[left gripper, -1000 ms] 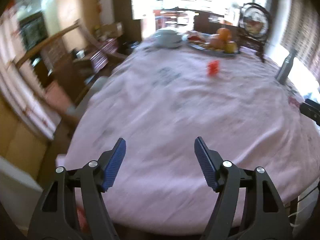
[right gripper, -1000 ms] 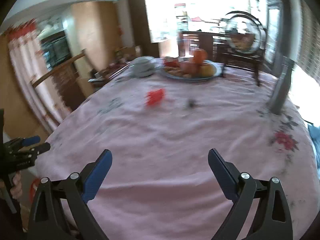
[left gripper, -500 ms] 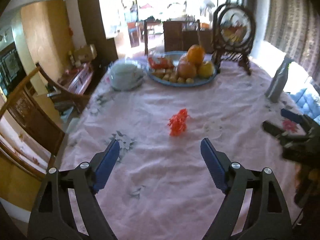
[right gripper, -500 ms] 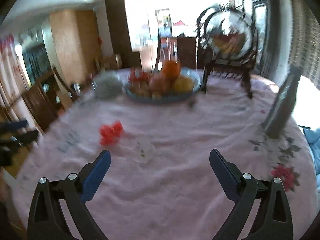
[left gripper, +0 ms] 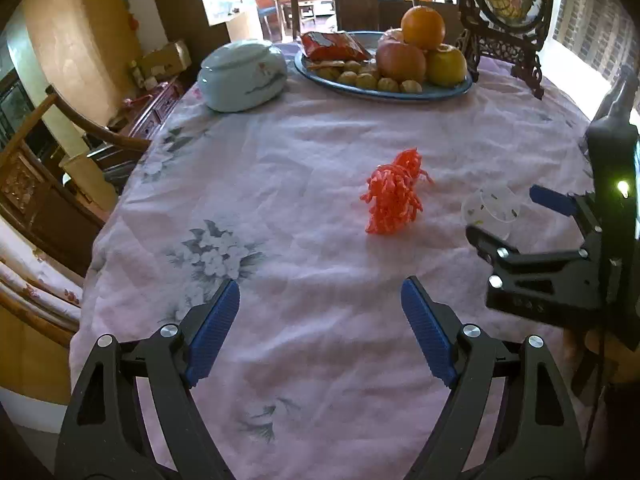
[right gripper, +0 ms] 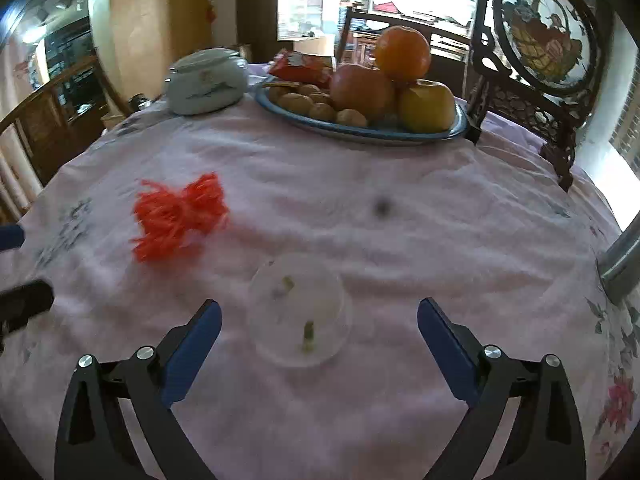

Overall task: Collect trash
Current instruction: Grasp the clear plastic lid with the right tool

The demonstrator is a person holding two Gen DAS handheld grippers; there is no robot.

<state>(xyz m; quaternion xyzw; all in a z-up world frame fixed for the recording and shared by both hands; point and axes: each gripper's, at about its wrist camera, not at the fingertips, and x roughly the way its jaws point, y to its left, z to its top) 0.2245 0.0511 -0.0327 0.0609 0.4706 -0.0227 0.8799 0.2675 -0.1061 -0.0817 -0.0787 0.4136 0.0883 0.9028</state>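
A frayed orange-red bundle [left gripper: 394,196] [right gripper: 180,216] lies mid-table on the pink flowered tablecloth [left gripper: 280,184]. To its right a clear plastic cup [left gripper: 490,210] [right gripper: 300,308] with small green scraps inside lies on its side. My left gripper [left gripper: 319,292] is open and empty, hovering over the cloth short of the bundle. My right gripper [right gripper: 319,312] [left gripper: 516,216] is open, its blue pads either side of the cup and not touching it. The left gripper [right gripper: 16,270] shows at the left edge of the right wrist view.
At the back stand a blue plate of fruit and nuts [left gripper: 384,88] [right gripper: 360,132], a pale lidded pot [left gripper: 242,76], and a dark carved stand with a round picture [right gripper: 540,52]. A metal bottle [right gripper: 622,260] stands at the right edge. Wooden chairs [left gripper: 60,152] line the left. A dark speck [right gripper: 382,205] lies on the cloth.
Both grippers have travelled forward and down over the table. The bundle and cup are now close, and the cup sits between the right gripper's fingers. The left jaws widened a little.
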